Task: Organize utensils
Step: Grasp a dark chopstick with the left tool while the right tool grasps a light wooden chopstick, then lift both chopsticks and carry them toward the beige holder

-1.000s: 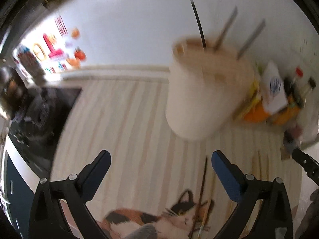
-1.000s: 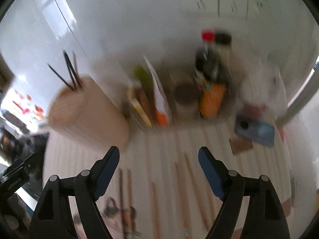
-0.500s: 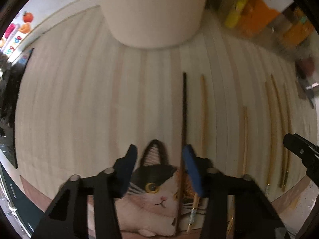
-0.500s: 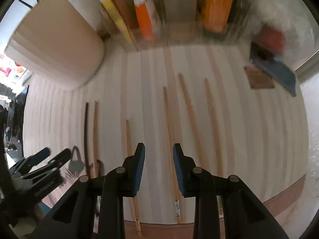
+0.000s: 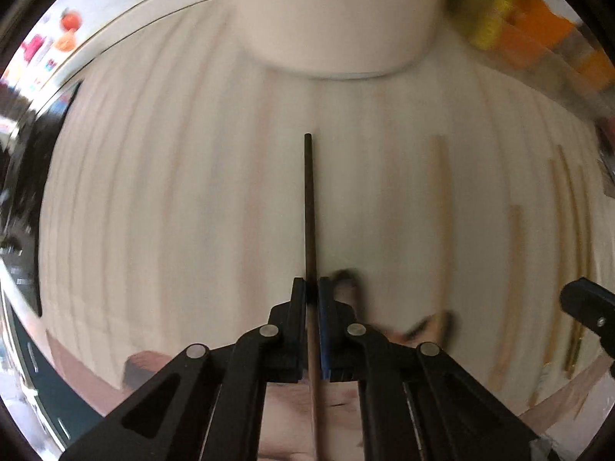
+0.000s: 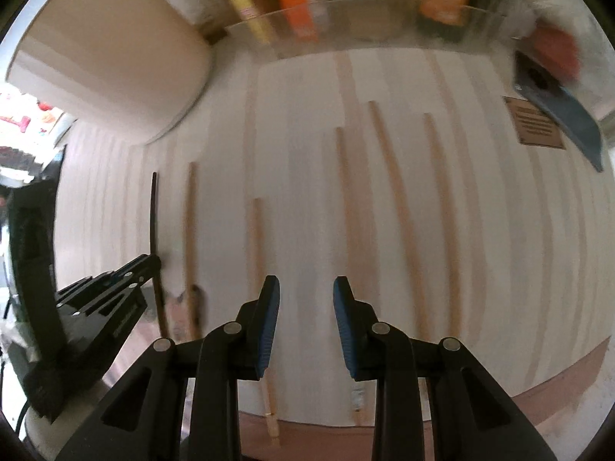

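Left gripper [image 5: 312, 288] pinches the dark chopstick [image 5: 308, 199] near its thick end, tip toward the beige holder [image 5: 338, 11] – I fear it pivots when lifted; right gripper [image 6: 306, 296] hangs spread over the bamboo chopsticks [image 6: 396, 207] on the striped mat [image 6: 519, 230]

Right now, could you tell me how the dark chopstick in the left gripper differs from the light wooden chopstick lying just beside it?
The dark chopstick is near black; the light wooden chopstick is pale tan. The dark one is pinched between the shut fingers of the left gripper, while the light one lies free on the striped mat, touched by neither gripper. In the right wrist view the dark one's far tip reaches about as far as the light one's. Both are slim, straight and roughly parallel.
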The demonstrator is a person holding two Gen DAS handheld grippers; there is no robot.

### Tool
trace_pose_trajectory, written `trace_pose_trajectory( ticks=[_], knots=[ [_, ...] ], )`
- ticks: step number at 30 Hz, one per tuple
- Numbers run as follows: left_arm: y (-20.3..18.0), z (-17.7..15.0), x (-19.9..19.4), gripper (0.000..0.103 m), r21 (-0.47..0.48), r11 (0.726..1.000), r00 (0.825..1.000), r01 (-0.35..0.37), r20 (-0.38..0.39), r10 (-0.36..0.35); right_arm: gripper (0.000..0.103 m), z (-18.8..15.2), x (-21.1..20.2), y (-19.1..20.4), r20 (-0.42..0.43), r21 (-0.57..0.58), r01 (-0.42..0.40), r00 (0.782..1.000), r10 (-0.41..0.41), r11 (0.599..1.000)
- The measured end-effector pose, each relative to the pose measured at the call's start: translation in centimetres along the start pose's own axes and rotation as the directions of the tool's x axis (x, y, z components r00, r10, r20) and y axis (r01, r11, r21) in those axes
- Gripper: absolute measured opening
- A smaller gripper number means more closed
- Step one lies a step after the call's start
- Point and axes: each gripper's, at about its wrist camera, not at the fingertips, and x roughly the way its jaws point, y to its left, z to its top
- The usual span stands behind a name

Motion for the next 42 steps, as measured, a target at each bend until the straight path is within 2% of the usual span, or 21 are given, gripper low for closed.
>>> trace_pose_trajectory(
  ticks=[5,9,12,17,19,21,25,28,35,39,42],
  knots=[
    [4.9,-0.9,0.5,0.004,-0.066,0.998,1.000,-0.022,-0.011,0.022,0.031,0.9,1.3,3.6,-0.025,-0.052,-0.026,0.999,0.025,0.998],
    [7.1,-1.4,0.6,0.004,-0.073,0.997,1.000,-0.008,-0.004,0.008,0.031,1.1,3.0,7.5,-0.057,-0.092,-0.017,0.998,0.012,0.996],
    [8.9,-1.9,0.6,0.004,-0.051,0.999,1.000,0.019,0.003,-0.018,0.031,1.0,4.6,9.8,-0.072,-0.115,0.043,0.996,-0.052,0.992],
    [10.7,-1.9,0.7,0.004,0.016,0.998,0.998,0.055,0.019,-0.055,0.030,0.9,6.6,12.3,-0.086,-0.105,0.166,0.981,-0.176,0.980],
    [10.8,-2.0,0.8,0.004,0.045,0.997,0.998,0.063,0.025,-0.064,0.023,0.5,6.8,13.1,-0.078,-0.105,0.212,0.972,-0.220,0.972],
    [10.9,-1.7,1.0,0.004,0.065,0.995,0.997,0.073,0.026,-0.075,0.010,0.0,7.1,14.0,-0.066,-0.109,0.246,0.965,-0.254,0.963],
    [10.2,-0.3,0.9,0.004,0.093,0.992,0.995,0.089,0.029,-0.092,0.008,-1.7,7.6,15.6,-0.070,-0.159,0.286,0.952,-0.299,0.945],
    [10.5,0.2,0.7,0.004,0.094,0.991,0.995,0.091,0.024,-0.093,0.008,-2.5,7.7,16.0,-0.072,-0.171,0.306,0.944,-0.322,0.937],
    [9.6,1.2,0.3,0.004,0.076,0.993,0.996,0.086,0.012,-0.087,0.008,-3.1,7.7,15.9,-0.096,-0.151,0.291,0.947,-0.307,0.945],
    [9.5,1.4,0.6,0.004,0.078,0.993,0.996,0.084,0.005,-0.084,0.008,-0.7,7.4,12.4,-0.110,-0.056,0.248,0.961,-0.253,0.967],
    [9.4,1.6,0.7,0.004,0.076,0.994,0.997,0.080,-0.002,-0.080,0.008,-0.2,7.2,11.8,-0.122,-0.023,0.242,0.962,-0.243,0.970]
  ],
)
